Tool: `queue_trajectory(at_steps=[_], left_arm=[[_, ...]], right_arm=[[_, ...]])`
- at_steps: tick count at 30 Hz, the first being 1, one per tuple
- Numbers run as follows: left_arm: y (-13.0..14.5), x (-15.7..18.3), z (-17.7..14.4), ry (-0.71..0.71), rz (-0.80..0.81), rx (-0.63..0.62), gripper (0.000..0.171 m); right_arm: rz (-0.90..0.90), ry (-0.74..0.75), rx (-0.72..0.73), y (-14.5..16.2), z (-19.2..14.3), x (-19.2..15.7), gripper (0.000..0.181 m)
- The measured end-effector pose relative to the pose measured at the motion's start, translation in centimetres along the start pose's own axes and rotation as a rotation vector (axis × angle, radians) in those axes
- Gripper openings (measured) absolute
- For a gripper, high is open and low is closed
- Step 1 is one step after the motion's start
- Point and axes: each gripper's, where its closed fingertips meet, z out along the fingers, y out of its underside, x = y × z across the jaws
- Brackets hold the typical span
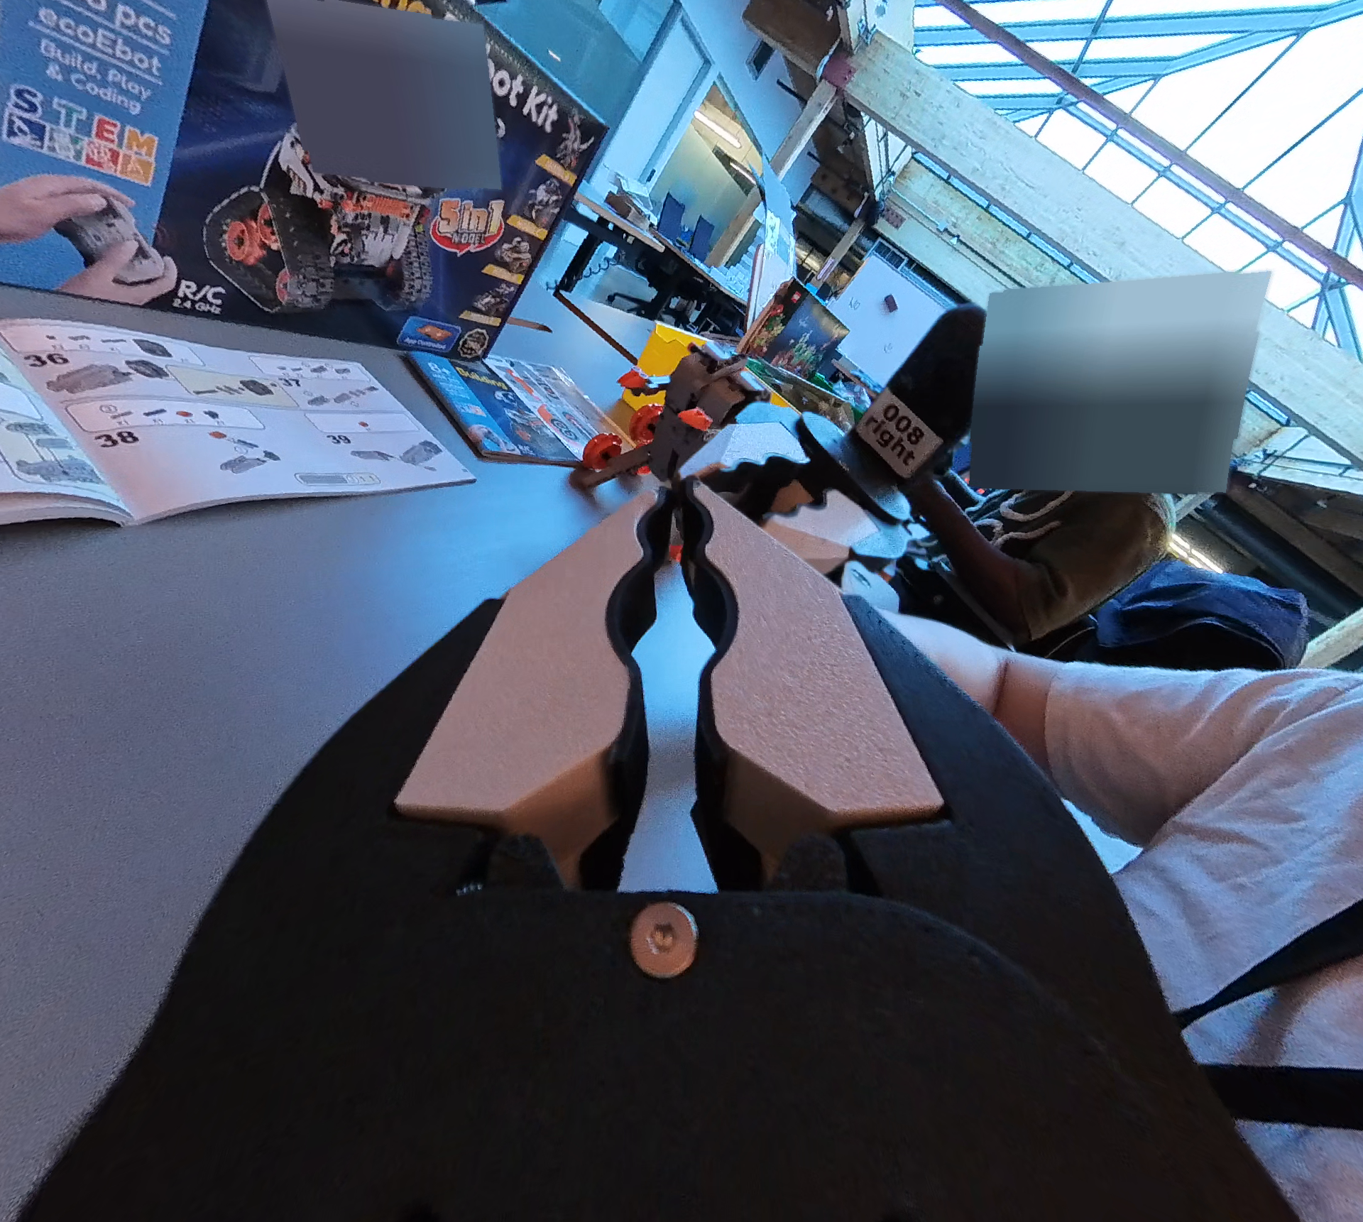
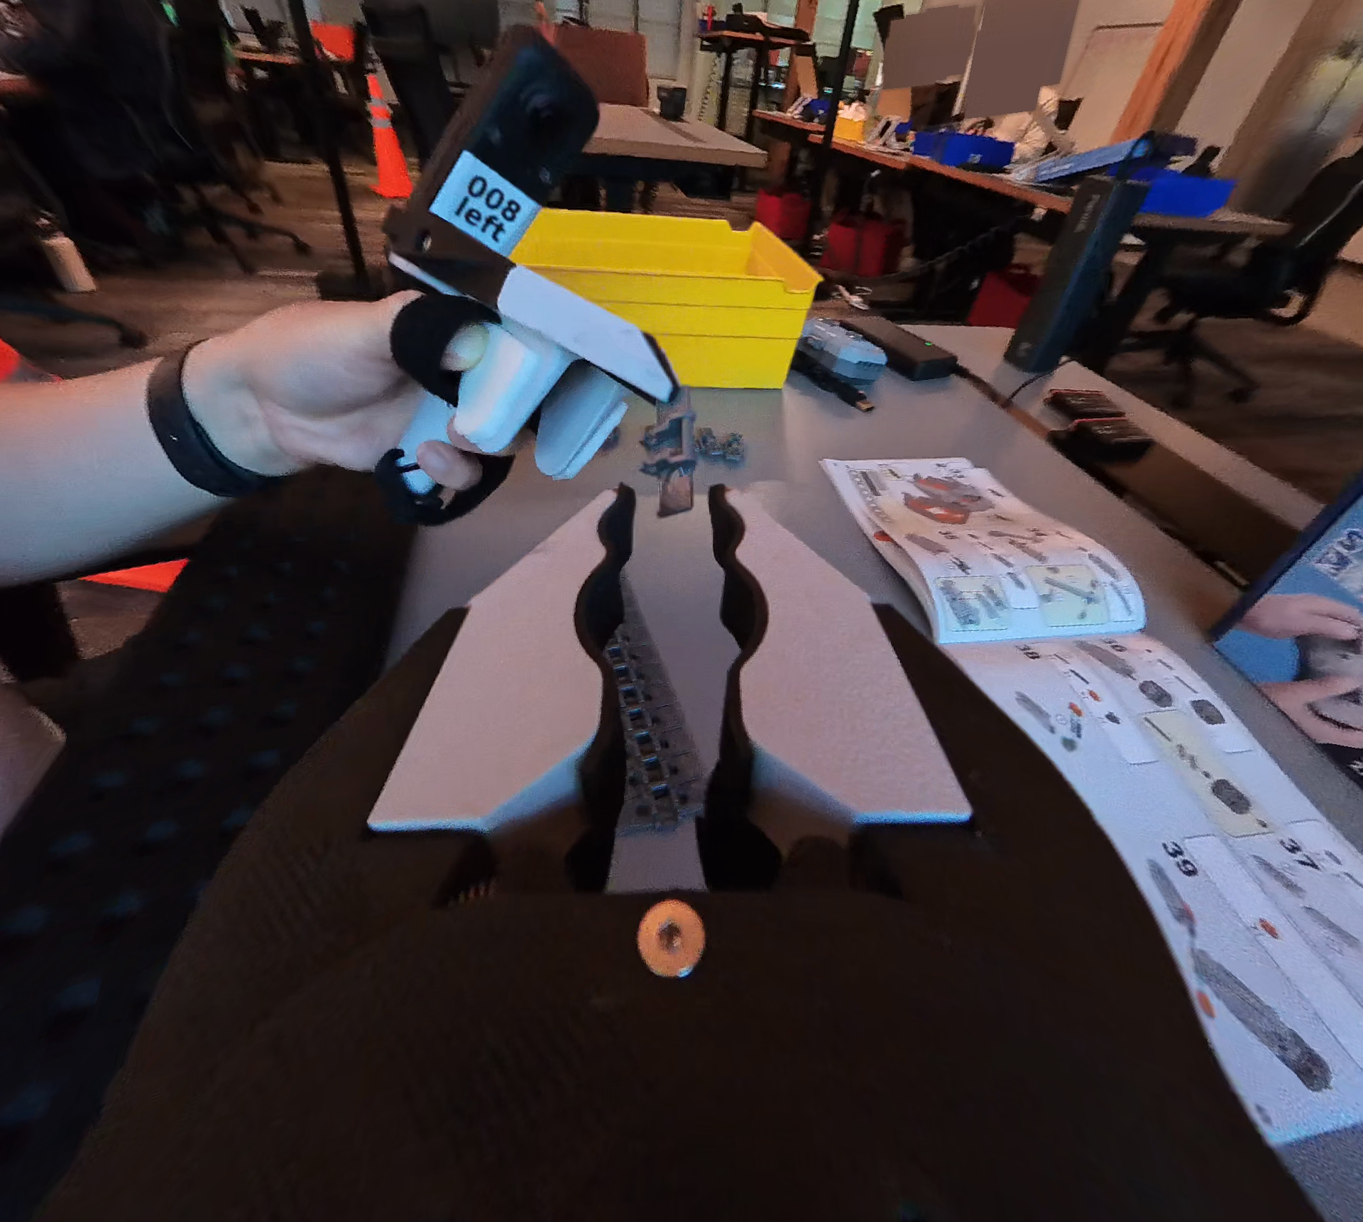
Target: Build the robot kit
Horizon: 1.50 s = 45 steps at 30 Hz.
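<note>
My left gripper (image 1: 675, 497) is shut on a dark grey brick assembly (image 1: 693, 397) with orange wheels and holds it upright above the grey table (image 1: 221, 670). In the right wrist view a hand holds the left gripper (image 2: 667, 386), with the assembly (image 2: 675, 441) hanging from its tips. My right gripper (image 2: 673, 499) is open, its tips on either side of the assembly's lower end without touching it. It also shows in the left wrist view (image 1: 767, 486), just behind the assembly. A grey track strip (image 2: 649, 729) lies on the table between the right fingers.
An open instruction booklet (image 1: 221, 404) (image 2: 996, 545) lies beside the kit box (image 1: 295, 117) (image 2: 1298, 633). A yellow bin (image 2: 664, 294) stands behind the assembly. A grey motor unit (image 2: 841, 349), a black adaptor (image 2: 900, 338) and small loose parts (image 2: 719, 441) lie nearby. A second booklet (image 1: 516, 404) lies near the box. Left and right tips are no more than a few centimetres apart.
</note>
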Motion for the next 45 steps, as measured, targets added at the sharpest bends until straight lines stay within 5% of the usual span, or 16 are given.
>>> queue_trajectory(at_steps=[7,16,21,26,32,36,40,45], left_arm=[[1.8,-2.4,-0.4,-0.142,0.126,-0.077,0.0],[1.9,-3.4,-0.9,-0.145,0.126,-0.08,0.0],[3.1,-3.6,-1.1,-0.125,0.166,-0.239,0.0],[5.2,-8.3,-2.8,-0.306,0.399,-0.556,0.001],[5.2,-11.6,-3.6,-0.207,-0.06,-0.593,0.0],[5.6,-13.7,-4.3,-0.201,-0.165,-0.598,0.0],[5.6,-14.8,-5.5,-0.262,-0.178,-0.62,0.05],[3.9,-13.2,-6.3,-0.331,0.029,-0.615,0.061]], right_arm=[[-0.038,-0.028,-0.162,3.6,0.2,1.1,0.012],[0.439,-0.163,-0.277,6.9,0.6,1.1,0.029],[0.129,-0.117,-0.294,6.1,1.0,0.2,0.029],[0.067,-0.155,-0.546,10.1,0.4,-1.0,0.032],[-0.06,-0.136,-0.697,13.3,0.5,-1.6,0.038],[-0.03,-0.171,-0.697,13.7,0.3,-1.6,0.031],[-0.024,-0.204,-0.694,13.8,-0.3,-1.5,0.026],[-0.199,-0.247,-0.715,13.6,-1.0,-1.7,0.026]])
